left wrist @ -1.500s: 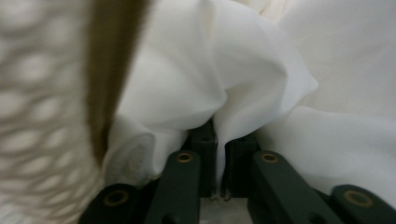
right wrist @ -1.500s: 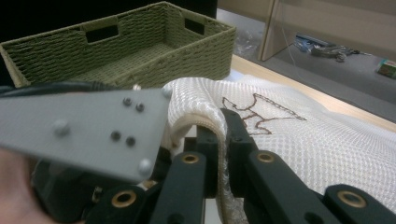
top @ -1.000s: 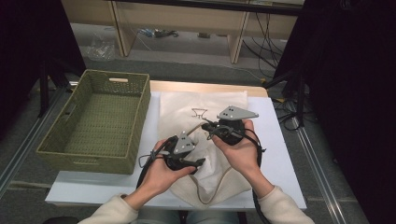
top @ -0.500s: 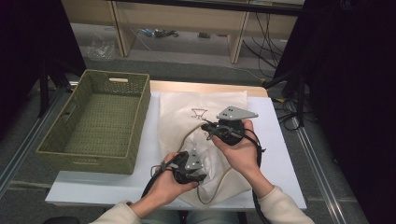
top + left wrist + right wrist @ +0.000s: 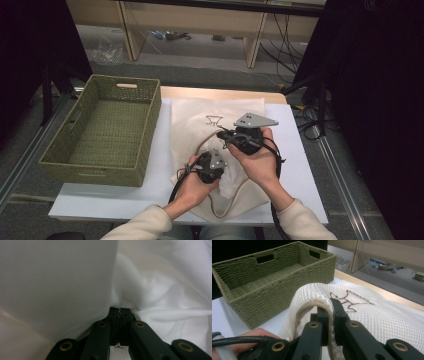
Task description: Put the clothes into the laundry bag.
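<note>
A cream mesh drawstring bag [image 5: 200,120] with a brown line drawing lies on the white table. My right gripper [image 5: 223,135] is shut on a raised fold of the bag's edge [image 5: 312,293], its jaws [image 5: 331,305] pinching the mesh. A white cloth [image 5: 228,183] bunches at the bag's near end. My left gripper [image 5: 220,172] has just been closing and now stands shut on a pinch of that white cloth [image 5: 162,290], the jaws [image 5: 119,311] pressed together with fabric between them. The bag's cord [image 5: 232,201] loops toward the table's near edge.
A green woven basket [image 5: 107,130] stands empty at the table's left, beside the bag, and appears close in the right gripper view [image 5: 274,277]. Bare white tabletop [image 5: 300,150] lies right of the bag. Black cables trail from both grippers over the person's wrists.
My left gripper has moved right and down toward the table's near edge, onto the white cloth, and its jaws have closed on it. The right gripper has kept still on the bag.
</note>
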Demonstrator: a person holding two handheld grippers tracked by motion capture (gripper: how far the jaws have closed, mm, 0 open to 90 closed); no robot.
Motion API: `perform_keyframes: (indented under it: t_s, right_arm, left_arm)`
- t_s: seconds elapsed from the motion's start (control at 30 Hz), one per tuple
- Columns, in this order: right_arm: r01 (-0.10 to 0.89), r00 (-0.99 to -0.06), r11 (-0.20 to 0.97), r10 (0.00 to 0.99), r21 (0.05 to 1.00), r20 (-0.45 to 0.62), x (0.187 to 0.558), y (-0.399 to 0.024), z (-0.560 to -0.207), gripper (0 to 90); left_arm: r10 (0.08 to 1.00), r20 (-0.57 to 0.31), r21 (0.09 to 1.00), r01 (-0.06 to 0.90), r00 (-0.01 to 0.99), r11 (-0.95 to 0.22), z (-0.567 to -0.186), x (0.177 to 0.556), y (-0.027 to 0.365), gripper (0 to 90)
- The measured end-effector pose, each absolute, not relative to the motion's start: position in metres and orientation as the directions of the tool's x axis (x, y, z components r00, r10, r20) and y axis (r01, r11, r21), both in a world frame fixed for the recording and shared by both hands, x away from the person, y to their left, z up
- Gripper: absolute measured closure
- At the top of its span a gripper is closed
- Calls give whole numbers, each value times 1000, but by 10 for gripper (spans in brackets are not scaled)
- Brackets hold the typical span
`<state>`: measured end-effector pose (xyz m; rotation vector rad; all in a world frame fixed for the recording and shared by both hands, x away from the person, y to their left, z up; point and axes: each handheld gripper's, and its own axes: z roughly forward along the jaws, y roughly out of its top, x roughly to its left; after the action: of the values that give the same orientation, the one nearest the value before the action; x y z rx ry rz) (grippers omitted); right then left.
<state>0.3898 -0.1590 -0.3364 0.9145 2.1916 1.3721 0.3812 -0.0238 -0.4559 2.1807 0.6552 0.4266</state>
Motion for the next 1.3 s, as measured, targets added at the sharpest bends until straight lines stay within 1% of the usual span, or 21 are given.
perform_keyframes:
  t_s: [0.1,0.17,0.2,0.23,0.33,0.37,0.5,0.57,0.6,0.63,0.67,0.7,0.73,0.77,0.83,0.87,0.9,0.93,1.13,1.27,1.3]
  right_arm:
    - [313,-702,300,713,901,6,391,-160,-337,881]
    - [305,-701,305,713,902,-4,392,-161,-337,880]
    - [307,-699,310,715,900,-8,392,-161,-337,881]
    - [316,-699,295,715,902,11,392,-161,-338,881]
    - [311,-696,302,718,901,-1,393,-163,-338,881]
    - [313,-697,300,717,901,3,394,-163,-338,881]
    - [322,-695,299,719,898,10,393,-164,-337,880]
    - [318,-684,288,729,903,8,393,-163,-338,881]
    - [325,-692,290,722,900,18,393,-164,-338,881]
    - [326,-693,292,721,899,18,393,-164,-338,880]
    - [321,-685,292,729,901,8,393,-164,-338,880]
    - [326,-691,297,723,897,12,393,-164,-338,880]
    - [304,-699,310,715,901,-11,394,-165,-338,881]
    - [313,-698,305,716,899,0,393,-164,-338,881]
    - [304,-699,311,715,900,-11,393,-164,-338,880]
    - [306,-697,310,717,900,-10,393,-164,-338,881]
    - [312,-698,307,716,899,-2,393,-164,-338,880]
    - [310,-700,309,714,899,-4,393,-164,-338,880]
    - [313,-698,310,716,898,-4,392,-162,-339,879]
    - [307,-704,315,710,898,-8,392,-163,-339,880]
    - [310,-703,314,711,898,-6,392,-164,-338,879]
  left_arm:
    - [590,78,791,310,804,-528,-453,387,-29,886]
    - [599,94,798,300,795,-523,-451,391,-31,886]
    - [586,126,796,271,800,-541,-451,396,-30,886]
    - [599,133,799,272,790,-536,-451,397,-31,885]
    - [587,126,798,270,799,-539,-452,399,-34,872]
    - [585,137,800,259,799,-541,-454,399,-35,862]
    - [556,105,814,250,825,-524,-458,400,-38,794]
    - [539,106,805,246,836,-539,-457,396,-36,767]
    - [569,57,814,292,820,-503,-459,391,-38,746]
    - [554,63,801,289,830,-524,-456,389,-36,727]
    - [561,67,812,282,825,-511,-456,385,-37,706]
    - [549,78,808,271,832,-524,-453,382,-35,678]
    - [533,84,807,256,842,-532,-450,379,-33,653]
    - [513,88,814,235,854,-532,-448,375,-31,633]
    - [495,102,805,221,863,-551,-442,369,-24,609]
    - [518,108,823,216,848,-526,-441,364,-22,599]
    - [497,120,807,207,859,-553,-437,362,-17,587]
    - [487,116,806,205,866,-556,-435,358,-11,578]
    - [493,131,812,192,860,-551,-423,348,15,566]
    - [528,137,807,215,838,-550,-418,346,36,576]
    - [550,138,808,228,824,-544,-420,346,42,580]
